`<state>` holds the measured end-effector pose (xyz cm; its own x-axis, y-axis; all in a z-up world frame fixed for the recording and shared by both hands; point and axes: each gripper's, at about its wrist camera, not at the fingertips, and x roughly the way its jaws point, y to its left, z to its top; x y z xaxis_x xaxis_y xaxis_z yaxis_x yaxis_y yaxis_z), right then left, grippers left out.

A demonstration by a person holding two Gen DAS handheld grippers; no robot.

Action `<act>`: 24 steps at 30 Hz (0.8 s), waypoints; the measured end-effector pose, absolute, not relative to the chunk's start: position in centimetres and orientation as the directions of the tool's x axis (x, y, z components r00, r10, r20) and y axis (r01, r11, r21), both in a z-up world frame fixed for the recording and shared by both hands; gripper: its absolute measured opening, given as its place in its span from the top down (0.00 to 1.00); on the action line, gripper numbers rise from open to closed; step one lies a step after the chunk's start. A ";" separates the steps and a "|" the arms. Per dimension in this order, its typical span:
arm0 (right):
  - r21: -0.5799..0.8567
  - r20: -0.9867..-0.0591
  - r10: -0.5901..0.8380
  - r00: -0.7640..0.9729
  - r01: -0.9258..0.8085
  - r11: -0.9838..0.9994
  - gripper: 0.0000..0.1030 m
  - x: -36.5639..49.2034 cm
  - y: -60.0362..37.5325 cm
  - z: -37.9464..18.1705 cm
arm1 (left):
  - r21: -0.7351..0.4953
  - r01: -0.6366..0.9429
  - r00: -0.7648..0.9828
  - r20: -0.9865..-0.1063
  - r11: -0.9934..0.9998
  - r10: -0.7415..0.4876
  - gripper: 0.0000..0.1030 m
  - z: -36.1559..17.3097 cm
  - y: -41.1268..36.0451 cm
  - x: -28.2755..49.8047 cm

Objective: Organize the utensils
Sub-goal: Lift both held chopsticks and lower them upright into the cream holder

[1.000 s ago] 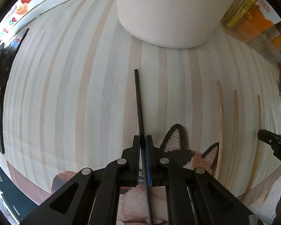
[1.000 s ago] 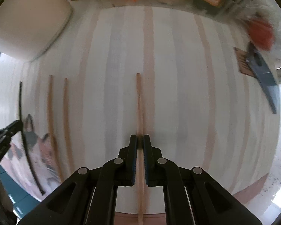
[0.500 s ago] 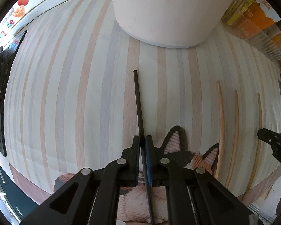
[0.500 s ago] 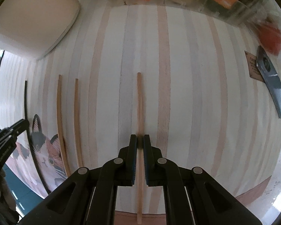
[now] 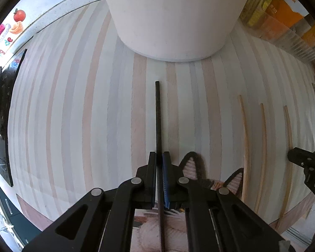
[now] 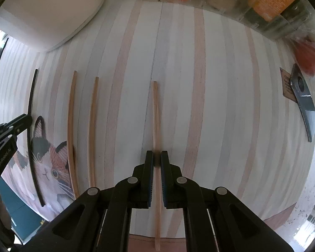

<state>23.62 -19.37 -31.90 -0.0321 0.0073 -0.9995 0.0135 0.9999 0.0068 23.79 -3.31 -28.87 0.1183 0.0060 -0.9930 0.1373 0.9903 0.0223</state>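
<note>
My left gripper (image 5: 159,157) points down and is shut on a black chopstick (image 5: 158,115), which runs away from me over the striped cloth (image 5: 84,115). My right gripper (image 6: 156,155) is shut on a wooden chopstick (image 6: 156,113) lined up the same way. Between the two lie two more wooden chopsticks (image 6: 70,126) (image 6: 92,126), side by side. From the right wrist view, the left gripper (image 6: 21,121) and the black chopstick (image 6: 31,96) show at the left edge. Whether the held sticks touch the cloth I cannot tell.
A large white container (image 5: 174,16) stands just beyond the black chopstick's tip. A cat picture (image 6: 46,163) lies under the near ends of the left sticks. Clear boxes of packets (image 6: 220,0) line the back. A dark blue flat object (image 6: 303,103) lies at the right edge.
In the right wrist view the scene has slid a little to the right and more of the cat picture shows. Both grippers stay shut on their chopsticks.
</note>
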 end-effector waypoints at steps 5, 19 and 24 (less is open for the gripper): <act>0.006 -0.999 0.007 -0.049 0.007 1.000 0.93 24.4 -20.3 -32.3 | 0.022 0.140 0.105 -0.994 0.990 0.007 0.97 -29.1 -3.4 24.1; 0.007 -1.000 0.007 -0.002 0.046 0.999 0.93 24.3 -19.1 -32.4 | 0.035 0.179 0.143 -0.990 0.983 0.009 0.97 -27.5 -4.6 23.1; 0.085 -0.995 0.083 0.055 0.043 0.995 0.94 22.7 -19.8 -30.3 | -0.007 0.220 0.219 -0.974 0.975 -0.056 0.97 -23.4 -5.4 20.7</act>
<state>22.73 -19.77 -30.29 0.0554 0.0829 -0.9950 0.0433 0.9954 0.0854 20.65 -5.37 -23.38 0.2190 -0.0564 -0.9741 0.2203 0.9754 -0.0069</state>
